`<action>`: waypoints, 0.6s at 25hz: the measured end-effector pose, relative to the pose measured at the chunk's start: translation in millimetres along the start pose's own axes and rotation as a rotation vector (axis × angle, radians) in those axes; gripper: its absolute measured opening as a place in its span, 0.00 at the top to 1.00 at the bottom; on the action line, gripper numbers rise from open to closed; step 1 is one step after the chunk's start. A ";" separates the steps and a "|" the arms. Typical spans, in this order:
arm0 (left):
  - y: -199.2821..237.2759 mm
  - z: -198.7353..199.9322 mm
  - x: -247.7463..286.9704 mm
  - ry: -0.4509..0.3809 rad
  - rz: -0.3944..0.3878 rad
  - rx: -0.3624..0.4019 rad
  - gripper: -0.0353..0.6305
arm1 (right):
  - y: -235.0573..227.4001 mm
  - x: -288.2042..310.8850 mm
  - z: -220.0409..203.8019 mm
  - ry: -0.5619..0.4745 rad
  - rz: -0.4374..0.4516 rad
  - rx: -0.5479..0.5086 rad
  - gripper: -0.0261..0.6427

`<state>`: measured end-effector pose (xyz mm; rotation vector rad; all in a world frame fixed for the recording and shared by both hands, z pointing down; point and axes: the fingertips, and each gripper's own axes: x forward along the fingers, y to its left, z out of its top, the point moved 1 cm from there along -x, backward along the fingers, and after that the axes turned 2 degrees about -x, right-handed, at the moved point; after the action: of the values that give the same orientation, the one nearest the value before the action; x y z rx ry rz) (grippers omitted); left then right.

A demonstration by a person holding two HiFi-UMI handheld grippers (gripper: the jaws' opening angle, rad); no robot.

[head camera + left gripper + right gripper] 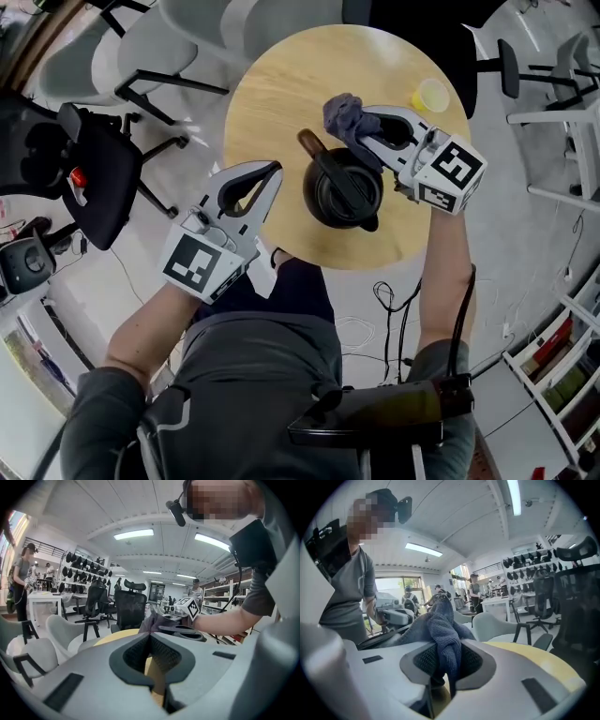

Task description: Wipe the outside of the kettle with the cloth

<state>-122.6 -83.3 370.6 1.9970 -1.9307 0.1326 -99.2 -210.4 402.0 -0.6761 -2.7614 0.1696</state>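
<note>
A black kettle with its lid on stands in the middle of a round wooden table. My right gripper is just beyond the kettle's upper right side, shut on a blue-grey cloth that bunches out past its tips, above the kettle's far edge. In the right gripper view the cloth fills the gap between the jaws of that gripper. My left gripper hangs left of the kettle, apart from it, jaws shut on nothing. The left gripper view shows that gripper empty, with the kettle and cloth ahead.
A yellow cup sits at the table's far right edge. Office chairs stand on the floor to the left and beyond the table. Cables trail on the floor near the table's front. Other people stand far off in the room.
</note>
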 end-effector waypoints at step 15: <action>21.6 -31.5 1.6 0.031 0.054 -0.059 0.93 | -10.5 41.3 -48.0 0.071 0.324 0.133 0.82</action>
<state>-138.1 -74.9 404.5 1.8952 -1.9472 0.1181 -123.9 -198.2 460.0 -1.0664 -2.5289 0.3849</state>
